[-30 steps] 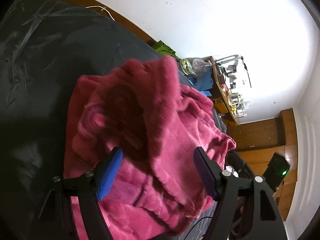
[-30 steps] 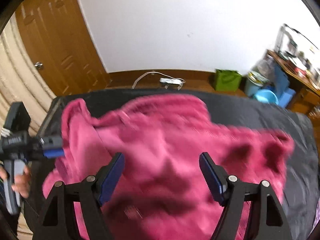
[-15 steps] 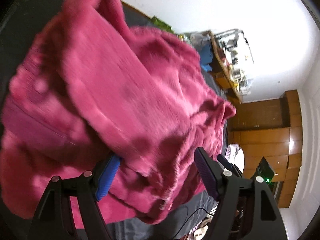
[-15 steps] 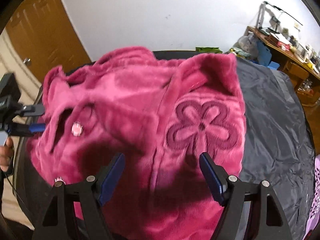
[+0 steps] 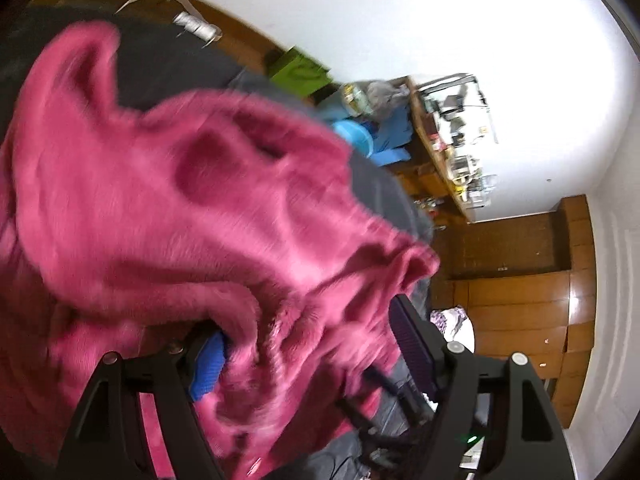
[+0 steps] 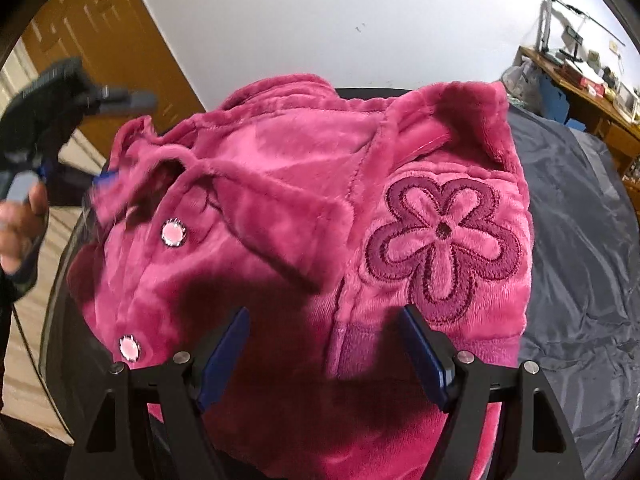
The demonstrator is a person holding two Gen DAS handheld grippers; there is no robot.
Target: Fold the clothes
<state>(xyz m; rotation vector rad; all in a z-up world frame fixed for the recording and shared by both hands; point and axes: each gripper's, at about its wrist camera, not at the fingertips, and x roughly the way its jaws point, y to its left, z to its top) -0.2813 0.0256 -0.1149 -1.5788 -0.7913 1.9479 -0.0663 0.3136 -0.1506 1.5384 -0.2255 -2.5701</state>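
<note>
no readable text, labels or numbers anywhere, only an embroidered flower motif on pink fleece

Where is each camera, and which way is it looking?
Left wrist: sits on the left gripper, looking down over the blurred pink fleece garment toward a cluttered desk; only its own fingers show.
Right wrist: sits on the right gripper, looking down at the garment's flower patch; a hand shows at left.
Shared: the garment, dark cloth, desk.

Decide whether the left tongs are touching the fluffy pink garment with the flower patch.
Touching. In the left wrist view, the fluffy pink garment drapes over the left tongs, its folds lying against the blue pad; the frame is blurred, and no closed grip shows.
</note>
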